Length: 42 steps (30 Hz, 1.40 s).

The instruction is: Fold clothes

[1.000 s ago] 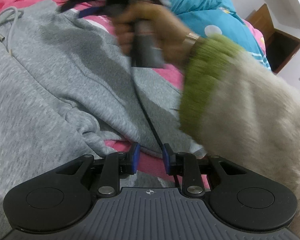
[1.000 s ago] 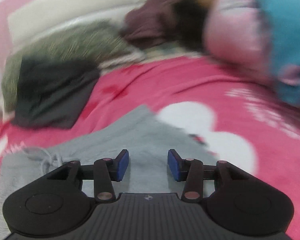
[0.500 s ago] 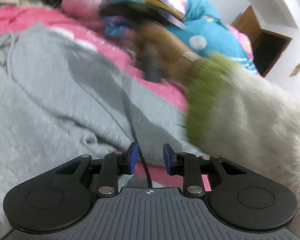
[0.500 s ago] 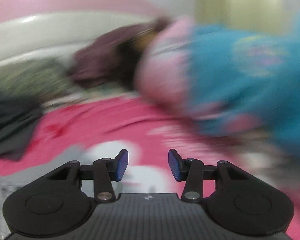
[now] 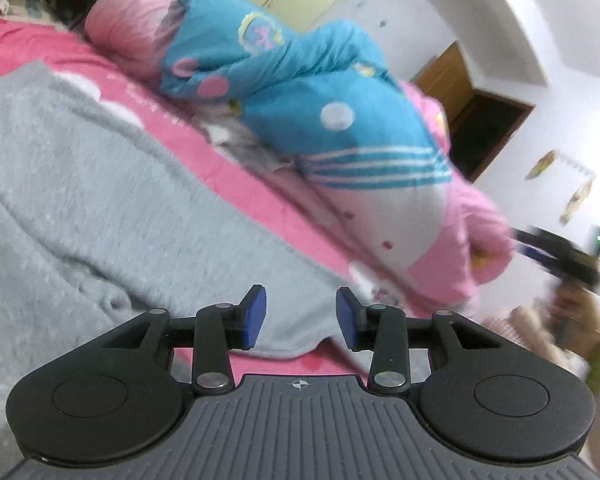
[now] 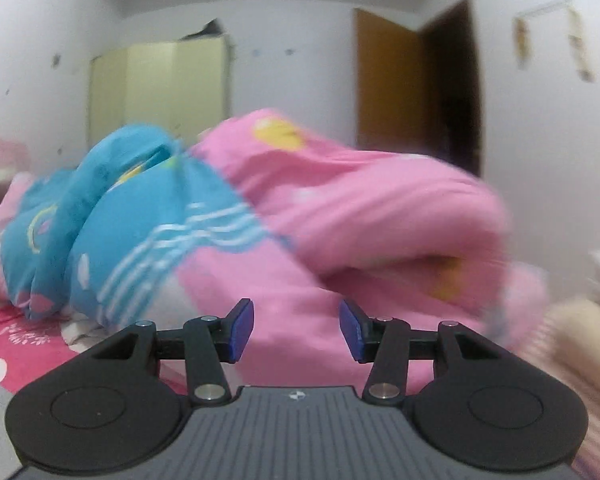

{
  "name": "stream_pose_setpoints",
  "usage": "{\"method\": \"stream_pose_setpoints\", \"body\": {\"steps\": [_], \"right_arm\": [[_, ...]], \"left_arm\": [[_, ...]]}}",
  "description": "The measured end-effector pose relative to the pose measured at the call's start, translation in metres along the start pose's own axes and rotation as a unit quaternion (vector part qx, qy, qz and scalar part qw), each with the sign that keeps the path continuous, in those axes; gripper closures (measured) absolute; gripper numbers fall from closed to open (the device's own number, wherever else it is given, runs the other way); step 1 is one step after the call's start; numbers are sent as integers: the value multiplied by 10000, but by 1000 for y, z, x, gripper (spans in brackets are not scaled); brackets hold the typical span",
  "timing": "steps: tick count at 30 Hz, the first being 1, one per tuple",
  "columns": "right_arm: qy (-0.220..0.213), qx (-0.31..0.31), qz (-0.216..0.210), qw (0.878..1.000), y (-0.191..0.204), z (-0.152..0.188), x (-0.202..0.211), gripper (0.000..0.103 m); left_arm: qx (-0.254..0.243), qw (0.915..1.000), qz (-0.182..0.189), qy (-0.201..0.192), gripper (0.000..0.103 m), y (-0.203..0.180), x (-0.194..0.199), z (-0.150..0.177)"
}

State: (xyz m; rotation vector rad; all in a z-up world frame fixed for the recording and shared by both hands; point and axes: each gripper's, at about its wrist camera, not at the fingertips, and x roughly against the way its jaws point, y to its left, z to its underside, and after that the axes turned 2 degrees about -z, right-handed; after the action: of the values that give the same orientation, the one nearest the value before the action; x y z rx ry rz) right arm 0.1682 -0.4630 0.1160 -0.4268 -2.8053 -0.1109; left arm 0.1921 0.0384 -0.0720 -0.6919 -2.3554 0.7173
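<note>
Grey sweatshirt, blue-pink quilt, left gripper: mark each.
grey sweatshirt point(image 5: 100, 200), left wrist view, middle of the fabric.
blue-pink quilt point(image 5: 300, 92), left wrist view, blue panel.
left gripper point(image 5: 300, 316), left wrist view, gap between open fingertips.

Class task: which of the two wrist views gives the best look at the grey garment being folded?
The left wrist view: the grey garment fills its left half, spread on the pink bedsheet. The right wrist view shows at most a grey sliver at its lower left edge.

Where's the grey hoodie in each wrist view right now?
Left wrist: grey hoodie fills the left half, its hem reaching between the open left gripper.
Right wrist: at most a grey sliver at the bottom-left edge; cannot tell.
Shared landmark: blue-and-pink quilt, white stripes visible in both.
</note>
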Motion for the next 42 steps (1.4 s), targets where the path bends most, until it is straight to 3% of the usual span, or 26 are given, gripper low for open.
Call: {"method": "stream_pose_setpoints", "body": {"steps": [4, 7, 12, 17, 19, 20, 21, 23, 24, 26, 33, 34, 37, 42], "right_arm": [[413, -380, 194, 9982, -61, 40, 63, 33], [1021, -723, 413, 9913, -91, 86, 77, 31], [1832, -1414, 819, 9694, -133, 148, 43, 31], [1976, -2179, 1173, 9485, -164, 173, -16, 31], [2193, -2577, 1066, 9350, -175, 182, -35, 31], [2239, -2591, 1028, 9339, -174, 184, -42, 32], [2238, -2414, 991, 9391, -169, 184, -45, 36], [2323, -2029, 773, 9481, -155, 180, -48, 74], [2366, -1854, 697, 9512, -147, 178, -50, 75], [2279, -1632, 684, 9575, -140, 168, -55, 85], [1550, -1157, 971, 9763, -139, 122, -73, 91], [1444, -1088, 1011, 9783, -139, 115, -75, 97], [1151, -889, 1145, 9827, -138, 97, -84, 100], [1564, -1123, 1661, 9671, -153, 125, -107, 100]], "left_arm": [[103, 9993, -275, 229, 65, 9, -20, 8], [124, 9988, -387, 284, 65, 14, -28, 11], [-298, 9976, -586, 218, 65, 7, -30, 21], [-569, 9956, -720, 176, 65, 2, -33, 25], [-554, 9957, -724, 171, 65, 3, -34, 25], [-541, 9958, -724, 171, 65, 3, -34, 24], [-532, 9958, -726, 169, 65, 4, -34, 24], [-531, 9957, -741, 163, 65, 3, -35, 24], [-536, 9956, -752, 154, 65, 3, -35, 24], [-550, 9954, -778, 134, 65, 2, -36, 25], [-626, 9946, -823, 105, 65, 1, -37, 27], [-632, 9945, -828, 107, 65, 1, -37, 27], [-663, 9941, -849, 112, 65, 1, -38, 28], [-699, 9937, -865, 117, 65, 1, -37, 29]]}}
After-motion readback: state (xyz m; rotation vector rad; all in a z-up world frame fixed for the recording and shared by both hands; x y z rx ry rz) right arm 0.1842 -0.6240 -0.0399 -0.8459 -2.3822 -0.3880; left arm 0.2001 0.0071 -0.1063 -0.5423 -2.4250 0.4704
